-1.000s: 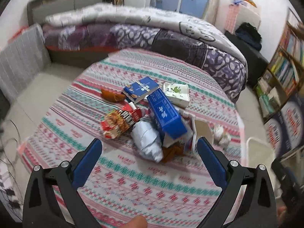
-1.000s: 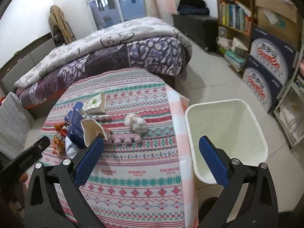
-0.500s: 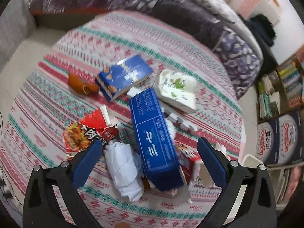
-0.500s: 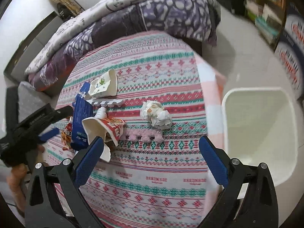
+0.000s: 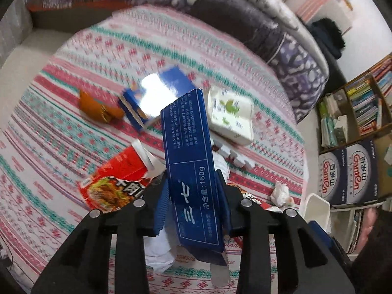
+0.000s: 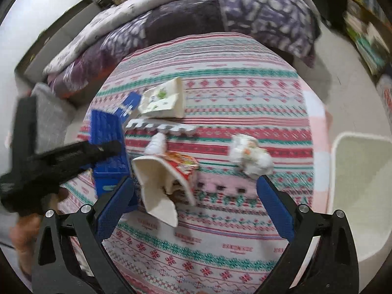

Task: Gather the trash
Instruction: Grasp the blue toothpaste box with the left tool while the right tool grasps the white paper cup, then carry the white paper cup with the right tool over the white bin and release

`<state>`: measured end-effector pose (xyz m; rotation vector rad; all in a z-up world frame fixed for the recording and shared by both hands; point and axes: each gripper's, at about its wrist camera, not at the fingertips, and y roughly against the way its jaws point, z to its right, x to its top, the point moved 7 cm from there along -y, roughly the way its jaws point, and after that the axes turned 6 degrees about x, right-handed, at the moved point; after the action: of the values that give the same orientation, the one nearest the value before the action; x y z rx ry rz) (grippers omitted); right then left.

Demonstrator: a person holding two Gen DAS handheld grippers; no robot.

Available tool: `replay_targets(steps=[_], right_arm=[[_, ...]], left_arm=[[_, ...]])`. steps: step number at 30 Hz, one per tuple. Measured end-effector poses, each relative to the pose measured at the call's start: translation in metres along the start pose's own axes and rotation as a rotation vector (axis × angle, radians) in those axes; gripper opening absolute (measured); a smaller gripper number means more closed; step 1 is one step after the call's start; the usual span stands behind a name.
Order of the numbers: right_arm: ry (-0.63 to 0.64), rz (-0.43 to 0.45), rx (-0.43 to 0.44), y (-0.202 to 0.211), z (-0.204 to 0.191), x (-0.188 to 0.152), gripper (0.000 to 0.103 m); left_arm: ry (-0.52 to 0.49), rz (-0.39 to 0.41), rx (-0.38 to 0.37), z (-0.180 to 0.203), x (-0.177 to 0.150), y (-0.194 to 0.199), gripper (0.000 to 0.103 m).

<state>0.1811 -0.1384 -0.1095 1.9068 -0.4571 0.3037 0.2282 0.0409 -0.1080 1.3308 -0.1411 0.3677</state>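
My left gripper is shut on a long blue carton, its far end tilted up over the trash pile; the carton also shows in the right wrist view. Around it lie a red noodle wrapper, a second blue box, an orange wrapper, a white-green tissue pack and crumpled white paper. My right gripper is open above a torn noodle cup, with a crumpled wad at its right.
A white bin stands on the floor right of the patterned table. A bed with a purple quilt lies behind. Bookshelves and cartons stand at right.
My left gripper has dropped onto the pile and shut on the blue carton, lifting its far end. My right gripper has moved down and closer to the noodle cup, still open.
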Motion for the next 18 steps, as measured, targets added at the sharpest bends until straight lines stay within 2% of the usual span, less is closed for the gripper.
replay_targets(steps=[6, 8, 9, 10, 11, 13, 15, 18], right_arm=[[0.101, 0.008, -0.083, -0.023, -0.021, 0.001, 0.096], [0.105, 0.005, -0.084, -0.03, -0.024, 0.0, 0.092], [0.111, 0.0, -0.086, -0.033, -0.025, 0.0, 0.074], [0.119, -0.013, -0.089, -0.038, -0.026, -0.001, 0.046], [0.115, -0.023, -0.089, -0.04, -0.027, -0.002, 0.036], [0.092, -0.017, -0.087, -0.039, -0.025, -0.003, 0.028], [0.084, 0.02, -0.077, -0.029, -0.027, -0.002, 0.026], [0.089, 0.148, -0.059, 0.005, -0.031, 0.003, 0.026]], left_arm=[[-0.016, 0.161, 0.025, -0.008, 0.012, 0.041, 0.036], [-0.025, 0.21, 0.046, -0.01, 0.013, 0.049, 0.036], [-0.033, 0.224, 0.053, -0.01, 0.013, 0.051, 0.036], [-0.041, 0.231, 0.06, -0.011, 0.012, 0.052, 0.036], [-0.048, 0.236, 0.065, -0.011, 0.012, 0.051, 0.036], [-0.055, 0.251, 0.065, -0.009, 0.009, 0.053, 0.036], [-0.065, 0.283, 0.069, -0.006, 0.007, 0.058, 0.036], [-0.105, 0.396, 0.101, 0.001, 0.002, 0.079, 0.036]])
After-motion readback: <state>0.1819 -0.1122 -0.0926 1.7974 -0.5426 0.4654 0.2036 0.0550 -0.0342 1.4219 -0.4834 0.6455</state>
